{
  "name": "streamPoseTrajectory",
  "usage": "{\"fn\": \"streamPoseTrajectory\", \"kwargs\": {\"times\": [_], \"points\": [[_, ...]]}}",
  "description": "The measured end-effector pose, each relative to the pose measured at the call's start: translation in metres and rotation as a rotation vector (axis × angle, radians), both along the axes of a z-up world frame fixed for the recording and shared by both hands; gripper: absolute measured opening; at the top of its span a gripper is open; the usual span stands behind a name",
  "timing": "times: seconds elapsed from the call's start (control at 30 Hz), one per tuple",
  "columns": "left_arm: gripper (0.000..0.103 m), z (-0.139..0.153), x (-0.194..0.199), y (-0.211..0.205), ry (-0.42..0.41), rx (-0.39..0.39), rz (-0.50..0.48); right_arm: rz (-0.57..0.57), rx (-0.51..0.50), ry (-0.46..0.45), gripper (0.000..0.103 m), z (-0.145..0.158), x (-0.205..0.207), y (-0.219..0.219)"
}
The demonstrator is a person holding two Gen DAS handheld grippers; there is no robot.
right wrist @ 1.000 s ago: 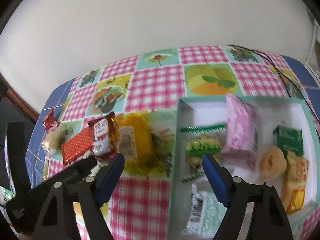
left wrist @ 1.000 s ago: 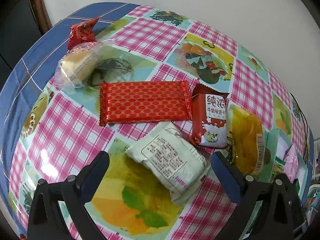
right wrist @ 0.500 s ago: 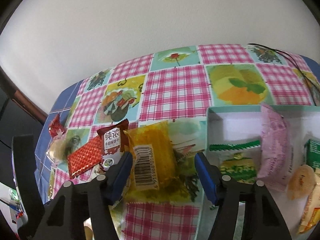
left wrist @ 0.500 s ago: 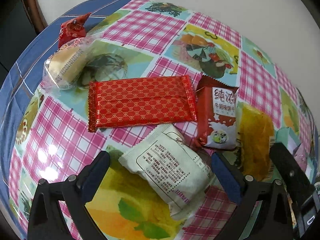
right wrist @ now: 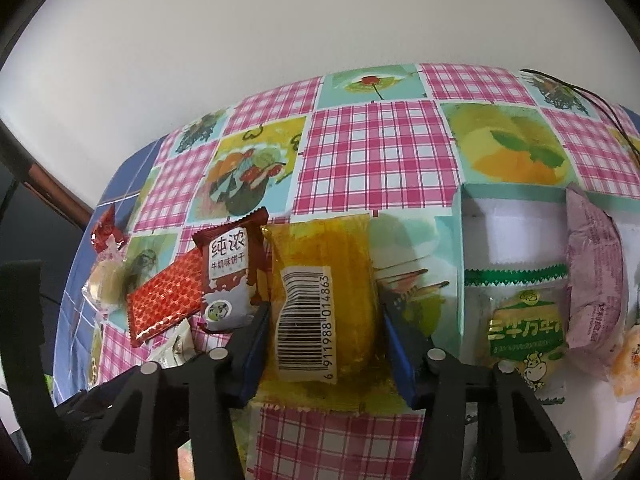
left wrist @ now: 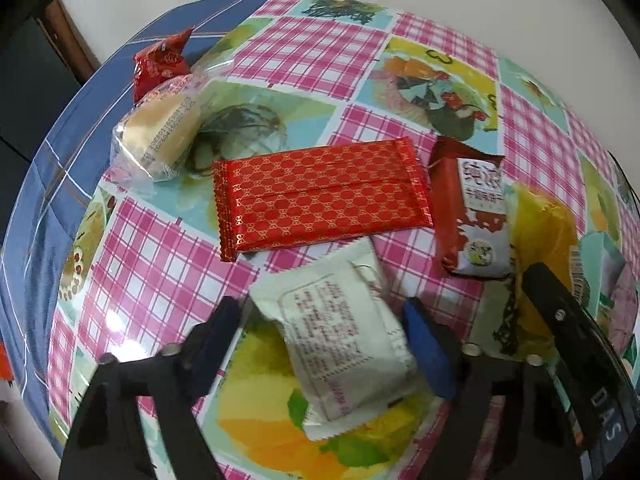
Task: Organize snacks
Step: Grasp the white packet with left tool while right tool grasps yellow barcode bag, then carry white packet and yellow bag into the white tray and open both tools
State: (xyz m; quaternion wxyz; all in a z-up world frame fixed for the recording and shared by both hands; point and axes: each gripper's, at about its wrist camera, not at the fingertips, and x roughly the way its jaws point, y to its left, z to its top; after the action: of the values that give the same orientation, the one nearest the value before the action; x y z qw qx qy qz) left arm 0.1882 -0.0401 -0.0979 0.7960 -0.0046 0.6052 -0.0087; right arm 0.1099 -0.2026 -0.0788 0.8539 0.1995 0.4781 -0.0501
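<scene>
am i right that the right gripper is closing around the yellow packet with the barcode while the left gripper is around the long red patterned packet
Not quite. The right gripper is indeed closing around the yellow packet, but the left gripper has just been closing around the white packet, as the left wrist view shows. The long red patterned packet lies untouched beyond it.

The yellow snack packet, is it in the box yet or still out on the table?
Out: the yellow packet lies on the tablecloth beside the box.
</scene>
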Motion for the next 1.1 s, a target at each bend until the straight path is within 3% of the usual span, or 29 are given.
{"fn": "streamPoseTrajectory", "kwargs": {"times": [0.2, 0.33, 0.8, 1.1], "points": [[0.057, 0.008, -0.011, -0.015, -0.014, 0.004, -0.038, -0.009, 0.013, 0.019, 0.052, 0.001, -0.007, -0.001], [0.054, 0.012, -0.019, -0.013, -0.016, 0.002, -0.061, -0.011, 0.007, 0.037, 0.051, 0.002, -0.011, -0.001], [0.053, 0.021, -0.050, 0.006, 0.010, -0.081, -0.035, -0.004, 0.015, 0.068, 0.044, 0.012, -0.035, 0.005], [0.053, 0.050, -0.054, 0.019, -0.055, -0.117, -0.025, -0.005, 0.043, 0.035, 0.044, 0.032, -0.053, 0.009]]}}
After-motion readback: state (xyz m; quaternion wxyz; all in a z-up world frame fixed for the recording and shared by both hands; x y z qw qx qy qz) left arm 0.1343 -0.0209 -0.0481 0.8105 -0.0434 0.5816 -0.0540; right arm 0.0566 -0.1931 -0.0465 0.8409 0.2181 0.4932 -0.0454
